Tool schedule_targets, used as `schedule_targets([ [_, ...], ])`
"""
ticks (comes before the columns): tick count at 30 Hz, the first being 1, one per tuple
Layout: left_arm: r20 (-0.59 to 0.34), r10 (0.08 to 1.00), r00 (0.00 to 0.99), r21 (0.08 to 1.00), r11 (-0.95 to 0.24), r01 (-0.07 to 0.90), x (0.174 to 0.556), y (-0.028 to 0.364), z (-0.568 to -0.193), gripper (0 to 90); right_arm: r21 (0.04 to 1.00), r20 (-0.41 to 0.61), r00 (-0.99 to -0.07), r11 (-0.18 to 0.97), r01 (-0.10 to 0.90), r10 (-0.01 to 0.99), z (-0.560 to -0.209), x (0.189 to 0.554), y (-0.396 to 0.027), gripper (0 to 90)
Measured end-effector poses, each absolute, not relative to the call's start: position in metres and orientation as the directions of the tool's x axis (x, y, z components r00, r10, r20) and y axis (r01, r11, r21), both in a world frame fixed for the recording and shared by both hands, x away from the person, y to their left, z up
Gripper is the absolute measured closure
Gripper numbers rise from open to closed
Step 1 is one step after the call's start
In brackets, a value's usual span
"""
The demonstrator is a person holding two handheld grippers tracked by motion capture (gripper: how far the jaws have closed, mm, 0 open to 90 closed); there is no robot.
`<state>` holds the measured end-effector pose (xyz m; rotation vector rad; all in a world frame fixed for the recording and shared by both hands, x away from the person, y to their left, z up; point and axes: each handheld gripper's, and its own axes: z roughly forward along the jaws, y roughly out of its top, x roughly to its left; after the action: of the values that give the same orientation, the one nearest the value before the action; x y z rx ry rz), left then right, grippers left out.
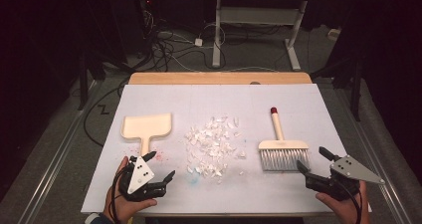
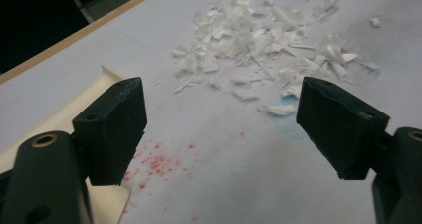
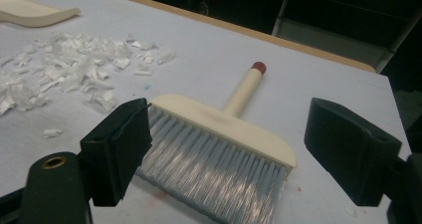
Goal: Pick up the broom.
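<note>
Both tongs are held open and empty: left tongs [image 1: 163,172] beside the dustpan [image 1: 147,125], right tongs [image 1: 313,161] by the brush [image 1: 282,147].

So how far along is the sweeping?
Nothing looks done yet: the paper scraps lie loose mid-table and the dustpan holds none. Neither tool is in hand; the left gripper is open beside the dustpan's handle, the right gripper open by the brush. Grasping and sweeping remain.
</note>
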<state>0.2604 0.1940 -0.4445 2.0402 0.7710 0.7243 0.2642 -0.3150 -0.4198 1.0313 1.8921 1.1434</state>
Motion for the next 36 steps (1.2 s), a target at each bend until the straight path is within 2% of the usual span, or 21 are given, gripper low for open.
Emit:
schedule_targets([
  [7,0.205,0.738,0.643,0.830,-0.479,0.285,0.267,0.197,-0.450,19.0,0.916,-0.162,-0.443,0.301,0.266,0.882,-0.418,0.263,-0.316,20.6],
  [16,0.221,0.727,0.650,0.815,-0.504,0.286,0.259,0.189,-0.454,19.1,0.900,-0.145,-0.416,0.295,0.321,0.897,-0.414,0.275,-0.314,21.6],
  [20,0.219,0.732,0.645,0.813,-0.502,0.295,0.262,0.187,-0.455,19.1,0.898,-0.148,-0.411,0.296,0.327,0.900,-0.408,0.296,-0.310,24.9],
  [25,0.220,0.730,0.647,0.811,-0.506,0.295,0.262,0.188,-0.456,19.1,0.874,-0.122,-0.385,0.283,0.395,0.915,-0.402,0.332,-0.302,23.6],
  [28,0.236,0.722,0.650,0.806,-0.519,0.284,0.261,0.189,-0.455,19.1,0.857,-0.146,-0.371,0.305,0.415,0.917,-0.401,0.354,-0.291,23.5],
  [36,0.224,0.719,0.658,0.808,-0.514,0.288,0.260,0.192,-0.456,19.1,0.727,-0.151,-0.340,0.337,0.598,0.928,-0.412,0.413,-0.266,25.9],
])
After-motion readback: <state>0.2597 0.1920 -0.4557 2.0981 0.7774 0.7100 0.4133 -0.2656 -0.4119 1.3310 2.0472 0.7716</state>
